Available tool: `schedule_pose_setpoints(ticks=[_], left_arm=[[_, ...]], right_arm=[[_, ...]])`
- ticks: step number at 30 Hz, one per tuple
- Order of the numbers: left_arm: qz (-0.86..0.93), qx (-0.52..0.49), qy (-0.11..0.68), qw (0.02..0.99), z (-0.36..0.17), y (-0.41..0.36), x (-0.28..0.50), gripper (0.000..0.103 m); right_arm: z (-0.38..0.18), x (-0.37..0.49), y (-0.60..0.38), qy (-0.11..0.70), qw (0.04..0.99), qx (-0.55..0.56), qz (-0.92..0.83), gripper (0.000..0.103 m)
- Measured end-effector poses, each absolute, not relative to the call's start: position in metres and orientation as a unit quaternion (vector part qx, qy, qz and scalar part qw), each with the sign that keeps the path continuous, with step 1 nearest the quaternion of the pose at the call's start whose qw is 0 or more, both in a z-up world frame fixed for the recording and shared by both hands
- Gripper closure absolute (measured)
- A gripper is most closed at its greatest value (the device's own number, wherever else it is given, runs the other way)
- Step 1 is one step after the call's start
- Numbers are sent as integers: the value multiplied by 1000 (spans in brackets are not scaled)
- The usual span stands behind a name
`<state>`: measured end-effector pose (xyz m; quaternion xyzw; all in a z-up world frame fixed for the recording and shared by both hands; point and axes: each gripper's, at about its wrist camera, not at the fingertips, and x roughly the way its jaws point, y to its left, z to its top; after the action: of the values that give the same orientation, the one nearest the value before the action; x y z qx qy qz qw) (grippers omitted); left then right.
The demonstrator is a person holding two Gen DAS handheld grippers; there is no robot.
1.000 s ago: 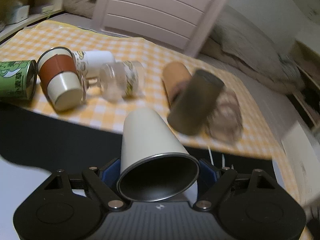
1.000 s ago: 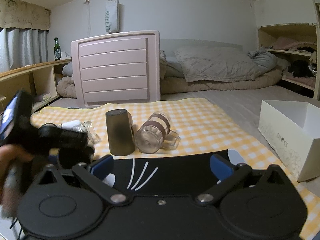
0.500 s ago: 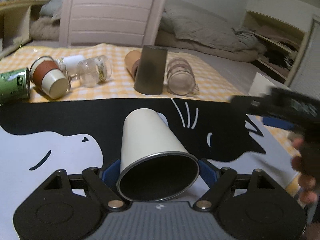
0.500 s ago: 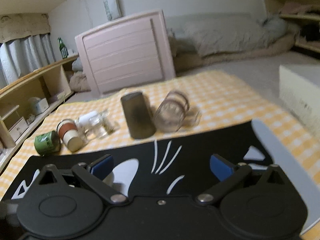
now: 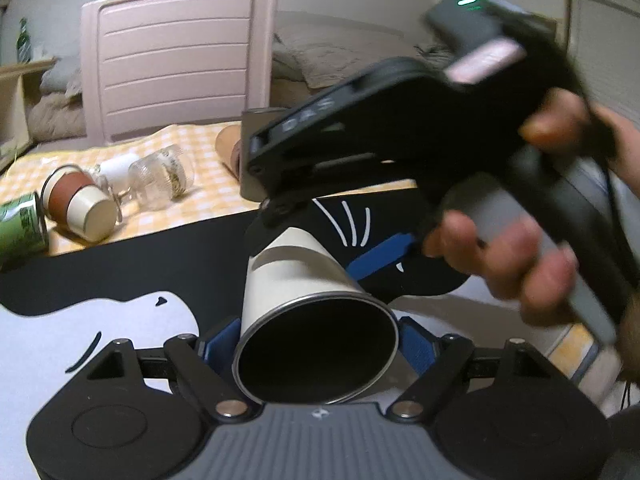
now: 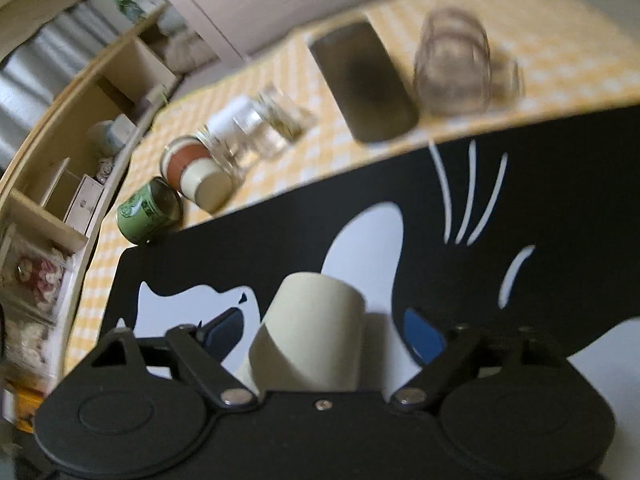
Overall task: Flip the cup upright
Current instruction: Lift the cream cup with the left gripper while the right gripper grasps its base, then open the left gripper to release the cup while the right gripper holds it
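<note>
A white tapered cup (image 5: 296,280) with a dark inside lies on its side in my left gripper (image 5: 320,344), rim toward the camera, above a black-and-white mat (image 5: 120,264). The left blue pads press both sides of the cup near its rim. My right gripper (image 6: 324,332) has come over the cup's closed end (image 6: 316,332); its blue pads stand open on either side with gaps. In the left wrist view the right gripper body (image 5: 400,132) and the hand holding it fill the upper right.
On the yellow checked cloth (image 6: 560,32) behind the mat lie a green can (image 6: 148,212), a brown-banded cup (image 6: 196,172), a glass jar (image 6: 260,132), a dark tumbler (image 6: 364,80) and a glass mug (image 6: 456,64). A pink board (image 5: 176,60) stands behind.
The right gripper has swung in from the right and now straddles the cup's closed end. The left gripper still holds the cup, little moved.
</note>
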<state>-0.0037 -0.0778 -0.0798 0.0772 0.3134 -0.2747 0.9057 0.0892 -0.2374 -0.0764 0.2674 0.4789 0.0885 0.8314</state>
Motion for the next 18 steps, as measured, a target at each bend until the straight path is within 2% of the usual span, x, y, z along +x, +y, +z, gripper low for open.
schedule_pose_setpoints(ticks=[3,6,9,14,18], left_arm=[[-282,95,305,904,-80,-80,-7,19],[-289,107,301,902,-81,-81,-8,19],[-294,110,297,902,-81,-81,-10,19],[-308,102,298,898,-80,-83,-12,14],[-326,64,305,892,-75,-75,-9,8]], right_arm=[[-90,104,-245,526,784,316,89,30],[-98,113,-246,545,765,328,98,35],[-99,112,-243,546,768,318,101,36],[-86,98,-246,514,798,291,123,37],[-63,72,-239,450,856,210,141,37]])
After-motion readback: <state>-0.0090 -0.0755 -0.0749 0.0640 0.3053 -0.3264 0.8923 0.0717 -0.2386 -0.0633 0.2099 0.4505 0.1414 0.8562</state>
